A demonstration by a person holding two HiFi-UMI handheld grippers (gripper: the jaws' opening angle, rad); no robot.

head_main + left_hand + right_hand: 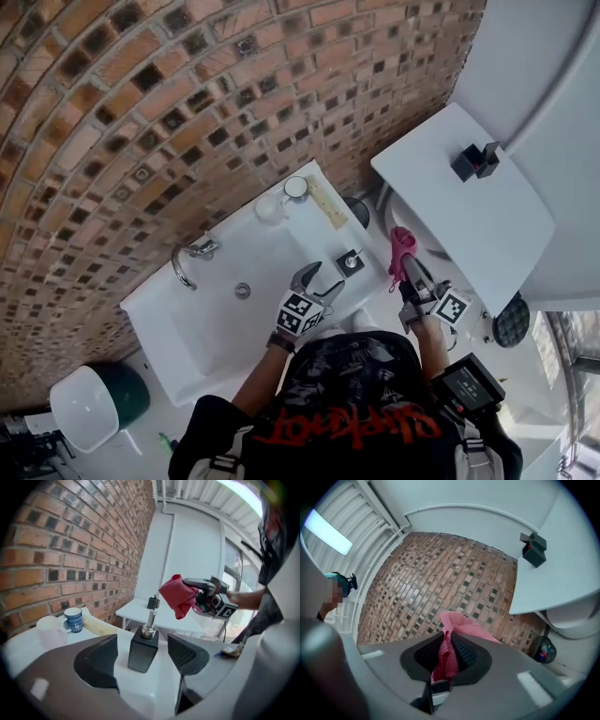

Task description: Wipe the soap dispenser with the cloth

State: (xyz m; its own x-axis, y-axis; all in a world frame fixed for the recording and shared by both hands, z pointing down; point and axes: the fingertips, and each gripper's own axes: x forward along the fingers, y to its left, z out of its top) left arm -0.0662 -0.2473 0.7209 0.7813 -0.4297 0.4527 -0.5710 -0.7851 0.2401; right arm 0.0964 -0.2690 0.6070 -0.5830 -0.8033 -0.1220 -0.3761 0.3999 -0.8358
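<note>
Two grippers inspected: my left gripper (319, 283) has its jaws spread wide with nothing gripped. They are aimed at the one black soap dispenser (143, 649), which stands upright on the rim of the one white sink (281, 248), just beyond them and untouched. My right gripper (447, 651) has its jaws clenched on the one pink cloth (178, 596), held in the air beside the dispenser and clear of its pump. Also counted: one blue-patterned cup (73, 619) and one white cup (49, 626) on the rim by the brick wall, one faucet (187, 258), and one white table (469, 225) beside the sink.
</note>
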